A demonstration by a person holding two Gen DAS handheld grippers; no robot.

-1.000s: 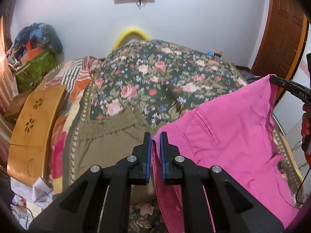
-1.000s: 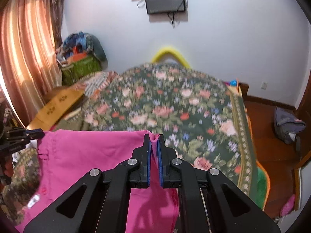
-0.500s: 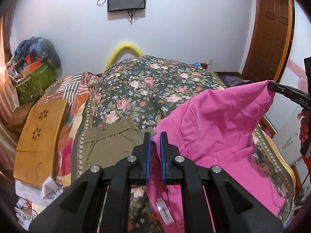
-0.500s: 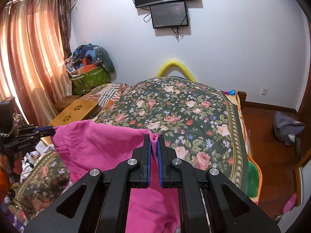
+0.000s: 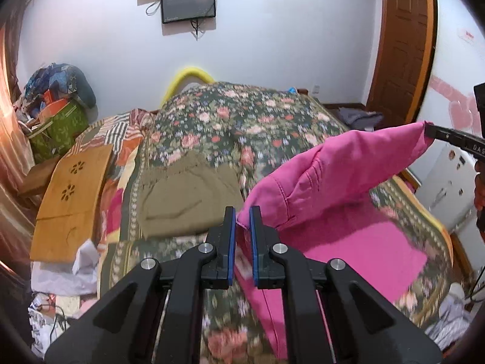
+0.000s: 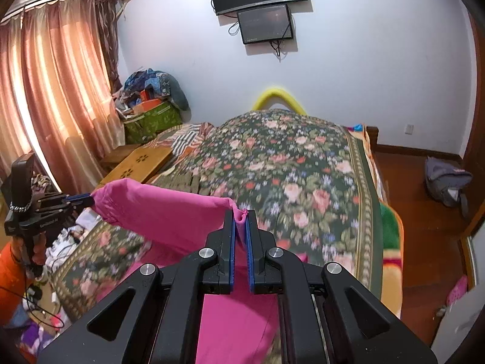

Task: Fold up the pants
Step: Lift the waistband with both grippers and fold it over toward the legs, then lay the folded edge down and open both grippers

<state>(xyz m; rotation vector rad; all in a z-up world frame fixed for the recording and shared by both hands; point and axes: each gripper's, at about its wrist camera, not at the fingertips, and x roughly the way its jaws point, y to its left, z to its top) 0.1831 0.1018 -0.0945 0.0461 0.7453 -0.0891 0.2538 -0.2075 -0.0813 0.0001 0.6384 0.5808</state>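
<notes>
The pink pants [image 5: 327,182] hang stretched between my two grippers above the floral bed, their lower part draped on the bed [image 5: 369,251]. My left gripper [image 5: 242,215] is shut on one corner of the pants' top edge. My right gripper [image 6: 241,214] is shut on the other corner, with the cloth [image 6: 169,212] running left to the left gripper [image 6: 81,199]. In the left wrist view the right gripper [image 5: 448,138] shows at the far right, clamping the pink cloth.
Olive folded pants [image 5: 185,197] lie on the floral bedspread [image 5: 242,127] beyond the left gripper. A wooden lap table [image 5: 72,194] leans at the bed's left side. Curtains [image 6: 45,106], a clutter pile [image 6: 151,106] and wall screens [image 6: 263,9] stand behind.
Both grippers have risen and pulled back, lifting the pink pants higher off the bed. The cloth is now stretched tauter, and more of the bed and the olive pants shows.
</notes>
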